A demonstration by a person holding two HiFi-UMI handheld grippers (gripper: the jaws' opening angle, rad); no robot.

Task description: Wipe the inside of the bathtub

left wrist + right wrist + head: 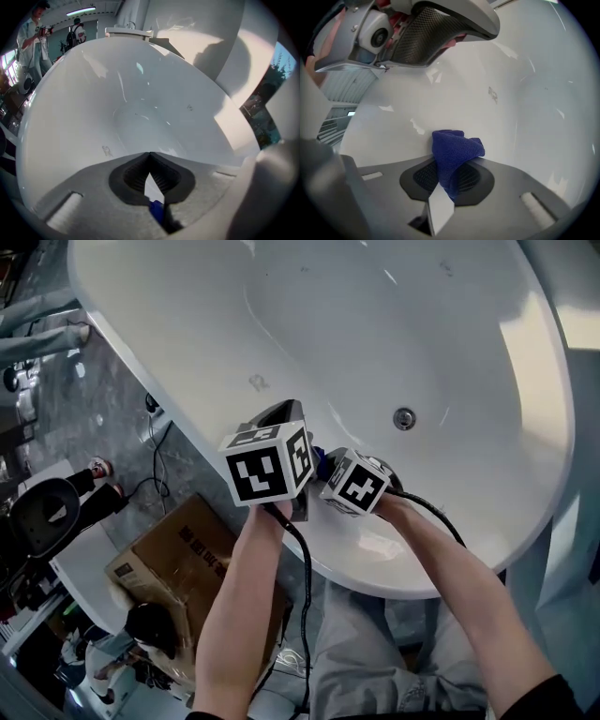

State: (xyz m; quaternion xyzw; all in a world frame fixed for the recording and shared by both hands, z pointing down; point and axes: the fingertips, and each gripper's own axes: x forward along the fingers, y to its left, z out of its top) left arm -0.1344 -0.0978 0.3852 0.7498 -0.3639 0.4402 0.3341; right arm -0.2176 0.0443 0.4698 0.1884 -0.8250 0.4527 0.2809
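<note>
The white bathtub fills the head view, its drain right of centre. Both grippers hover side by side over the tub's near rim. My right gripper is shut on a blue cloth, which bunches out past the jaws toward the tub's inner wall. A bit of that cloth shows between the two marker cubes in the head view. My left gripper is shut, its tips meeting with nothing between them, and it points into the tub basin. The left gripper also crosses the top of the right gripper view.
A cardboard box stands on the grey floor beside the tub, with cables lying near it. A black round object is at the left edge. People stand beyond the tub's far end.
</note>
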